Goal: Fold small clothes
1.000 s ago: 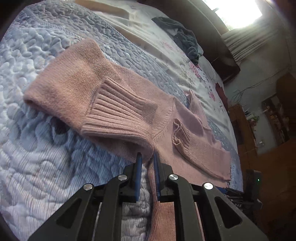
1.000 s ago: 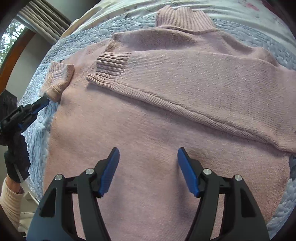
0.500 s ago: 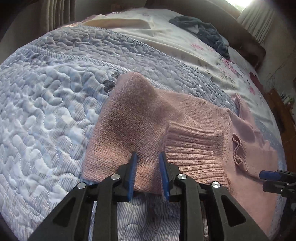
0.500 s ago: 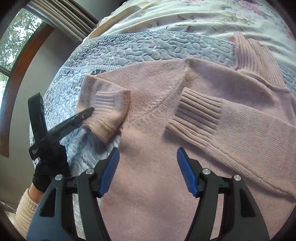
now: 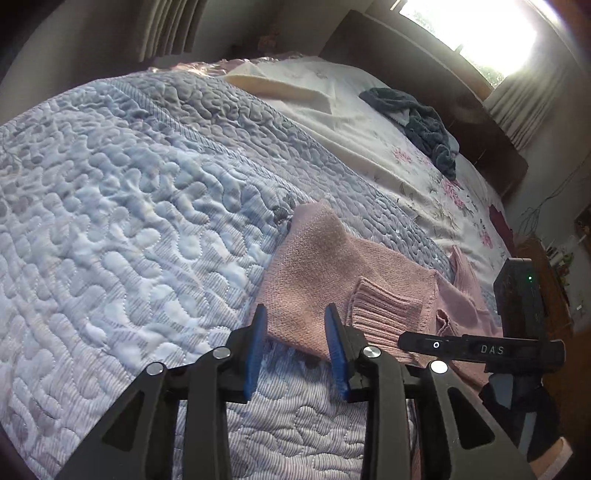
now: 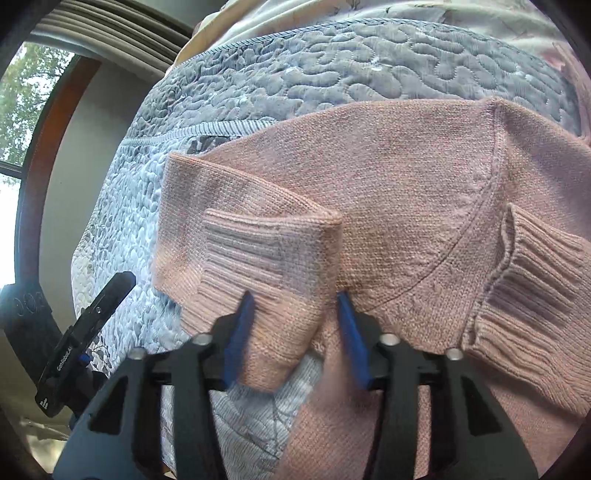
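Both claws, left (image 5: 295, 341) and right (image 6: 295, 330), are hanging apart, gripping nothing, over the quilt (image 5: 129, 206), where I am straddling the pink sweater's (image 6: 406, 192) folded sleeve (image 6: 258, 254), probably to tuck it inward.

- A bedroom in a home: a wide bed fills both views, spread with a pale blue-grey quilted bedspread (image 5: 129, 192) stitched in pebble shapes.
- Beyond it lies a white floral-print sheet (image 5: 417, 173), with a crumpled dark grey-blue garment (image 5: 424, 122) on it.
- A dark wooden headboard (image 5: 436, 99) stands behind the bed.
- A bright window (image 5: 476, 33) has pale pleated curtains (image 5: 524, 103) beside it.
- A brown wooden cabinet (image 5: 546, 273) stands by the bed, with small clutter on top.
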The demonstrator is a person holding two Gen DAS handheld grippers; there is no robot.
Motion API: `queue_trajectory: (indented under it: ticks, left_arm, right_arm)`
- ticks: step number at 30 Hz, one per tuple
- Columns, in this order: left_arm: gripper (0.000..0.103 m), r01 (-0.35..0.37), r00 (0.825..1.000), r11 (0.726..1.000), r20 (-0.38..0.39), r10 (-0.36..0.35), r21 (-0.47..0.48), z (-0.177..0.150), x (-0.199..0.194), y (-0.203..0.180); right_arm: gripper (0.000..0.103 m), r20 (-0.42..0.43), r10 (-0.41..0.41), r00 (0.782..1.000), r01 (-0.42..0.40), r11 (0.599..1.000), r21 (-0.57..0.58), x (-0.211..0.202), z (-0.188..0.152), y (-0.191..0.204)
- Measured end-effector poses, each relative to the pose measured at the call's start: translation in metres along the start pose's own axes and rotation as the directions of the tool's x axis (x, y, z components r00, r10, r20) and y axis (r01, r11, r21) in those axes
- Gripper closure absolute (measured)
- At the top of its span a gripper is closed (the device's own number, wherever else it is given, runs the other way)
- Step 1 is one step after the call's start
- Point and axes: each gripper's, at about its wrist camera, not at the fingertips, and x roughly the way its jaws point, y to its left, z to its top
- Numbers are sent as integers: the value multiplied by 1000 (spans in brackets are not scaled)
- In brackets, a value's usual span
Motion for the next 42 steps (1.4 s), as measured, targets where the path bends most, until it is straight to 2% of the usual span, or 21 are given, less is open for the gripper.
queue_trajectory:
  ticks: [1,2,4,6,8,15,23,29,34,39,42]
  left_arm:
    - [69,1,1000,1000,-3,-1,-4,1,0,1]
    - [69,5,1000,1000,-7,-5,-10,2,0,1]
    - [69,8,1000,1000,-5,-8,-23,3,1,-1]
    - [69,24,1000,999,-5,-24,-30,4,2,-6]
    - [69,31,1000,999,-4,-31,-21,5,4,-15]
    - [68,59,998,997,-37,-57,43,0,22,-61]
    - [68,107,991,986,-99,-95,127,-17,55,-126]
    - [68,112,986,976,-144,-85,189,-28,82,-166]
    - [68,40,982,971,-187,5,236,-42,113,-179]
    - [67,-4,982,948,-179,64,317,-49,121,-187]
    - [67,-1,980,949,-190,64,316,-45,115,-188]
  right_arm:
    - [90,-1,8,1000,-8,1000,5,0,0,-1]
    - [94,8,14,1000,-14,1000,3,-2,-1,-1]
    - [95,26,32,999,-32,999,-3,-12,-3,-3]
    - [95,59,93,994,-94,996,11,-33,-7,-8]
    - [95,99,110,989,-110,994,1,-58,-13,-13]
    - [95,210,58,976,-63,998,17,-151,-44,-68]
    - [95,258,-67,964,40,993,110,-218,-82,-156]
    - [95,251,-158,955,101,969,226,-231,-102,-220]
    - [94,205,-207,956,145,948,283,-210,-109,-253]
    - [86,171,-245,954,187,937,296,-197,-108,-261]
    - [85,190,-299,935,243,932,269,-208,-107,-246]
